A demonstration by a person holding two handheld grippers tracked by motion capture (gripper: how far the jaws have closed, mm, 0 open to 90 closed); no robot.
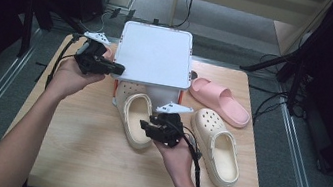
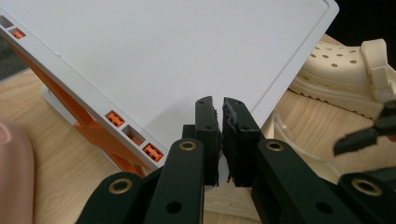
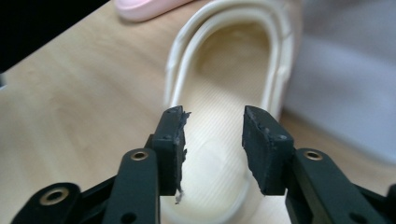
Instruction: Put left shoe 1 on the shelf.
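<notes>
A white shelf on orange legs stands at the back of the wooden table. My left gripper is at its left front corner, and in the left gripper view its jaws are shut just over the shelf top; I cannot tell if they pinch anything. A cream clog lies with its toe under the shelf. My right gripper hovers open over that clog's heel end, with nothing between the pads. A second cream clog lies to the right.
A pink slide lies at the back right of the table. Another pink shoe sits left of the shelf, beside my left hand. The right gripper shows at the edge of the left gripper view. Bare wood lies at the front left.
</notes>
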